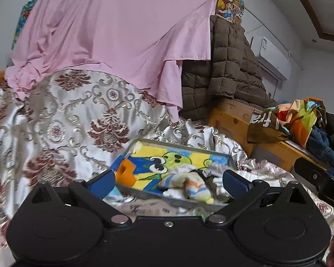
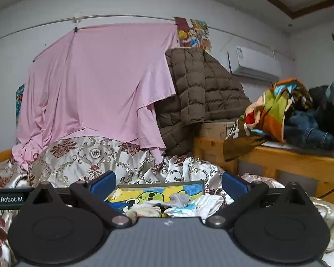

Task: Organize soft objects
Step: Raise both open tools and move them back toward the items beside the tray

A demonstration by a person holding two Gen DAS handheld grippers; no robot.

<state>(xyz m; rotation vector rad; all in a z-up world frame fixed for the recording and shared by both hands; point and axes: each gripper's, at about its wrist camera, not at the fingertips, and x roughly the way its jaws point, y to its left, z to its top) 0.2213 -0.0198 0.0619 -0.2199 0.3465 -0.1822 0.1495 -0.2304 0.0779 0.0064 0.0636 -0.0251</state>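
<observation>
Both tools wide open, empty; socks (image 1: 184, 183) lie in tray (image 1: 178, 145) dead ahead, below left tool (image 1: 168, 179); right tool (image 2: 168, 183) alongside, equally near.

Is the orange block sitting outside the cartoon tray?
No, the orange block sits inside the cartoon tray, near its left edge.

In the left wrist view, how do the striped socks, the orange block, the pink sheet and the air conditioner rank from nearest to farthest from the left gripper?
1. Striped socks: in the tray, between the fingers of the open left gripper.
2. Orange block: on the tray's left side, just beyond the left finger; close to the socks.
3. Pink sheet: hanging behind the bed.
4. Air conditioner: on the far right wall.
</observation>
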